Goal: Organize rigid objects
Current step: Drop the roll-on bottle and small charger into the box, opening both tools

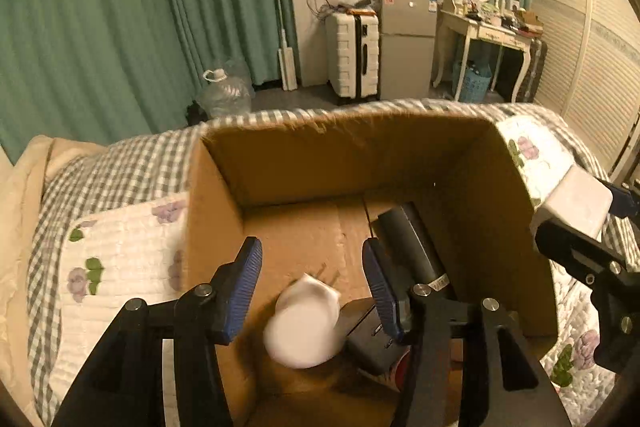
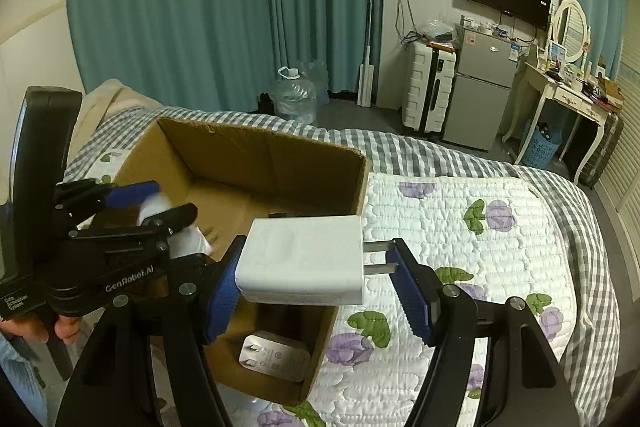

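I read "GenRobot.AI" and "Data Acquisition System" on left gripper [image 2: 160,203]. Left gripper jaws apart over box [image 1: 280,163], nothing pressed; blurred white object [image 1: 304,323] between them, unclamped. Right gripper [image 2: 316,267] clamped on white charger [image 2: 304,259], two prongs showing, beside box edge. One more charger [image 2: 276,357] lies inside box, plus dark items [image 1: 416,247]; their count I cannot tell.

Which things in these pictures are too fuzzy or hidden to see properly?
- White object under the left gripper: motion-blurred in the left wrist view; its shape is unclear.
- Same object in the right wrist view: mostly hidden by that gripper's fingers.
- Dark items in the cardboard box: partly covered by a finger.
- Dressing-table clutter: too small.
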